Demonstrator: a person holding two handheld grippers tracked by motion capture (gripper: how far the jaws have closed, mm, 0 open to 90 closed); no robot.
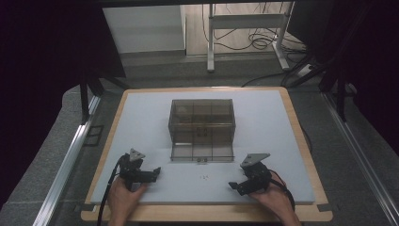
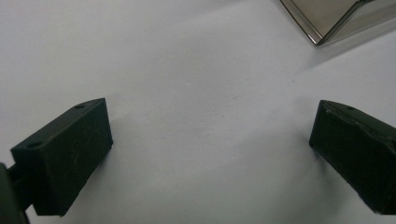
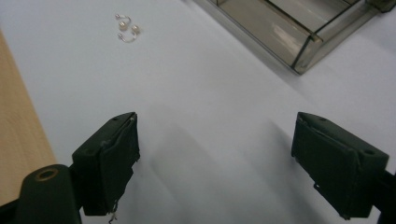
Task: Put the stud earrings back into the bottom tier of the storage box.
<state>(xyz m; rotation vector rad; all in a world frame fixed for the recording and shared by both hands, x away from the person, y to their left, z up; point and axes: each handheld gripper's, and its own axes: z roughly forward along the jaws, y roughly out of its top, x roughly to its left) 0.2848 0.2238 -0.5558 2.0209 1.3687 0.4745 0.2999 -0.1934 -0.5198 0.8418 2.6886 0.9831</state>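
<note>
A table [image 1: 301, 141] with a wooden edge carries a pale white mat, seen from above and from the person's side. Near the middle of the mat stands a smoky, see-through plastic box [image 1: 202, 123] divided into small compartments, with a shallow drawer [image 1: 202, 152] of the same tinted plastic pulled out toward the person. Just in front of the drawer, on the bare mat between the two grippers, lie a few tiny pearl-like earrings [image 1: 204, 177]; they are too small in the high view to tell their number.

The person's left hand [image 1: 123, 197] comes in from the bottom edge and holds the left gripper [image 1: 157, 171] low over the mat, to the left of the drawer. Its jaws stand wide apart with nothing between them. In the left gripper view, bare mat lies between the black jaws, and one corner of the tinted drawer [image 2: 327, 18] shows at the upper right.

The right hand [image 1: 275, 200] holds the right gripper [image 1: 234, 187] low over the mat, to the right of the earrings and near the drawer's right front corner. Its jaws are also spread wide and empty. In the right gripper view, the earrings [image 3: 127, 28] lie well ahead of the jaws at the upper left, small round beads on curved wires, touching one another, while the drawer's corner [image 3: 299, 46] sits at the upper right.
</note>
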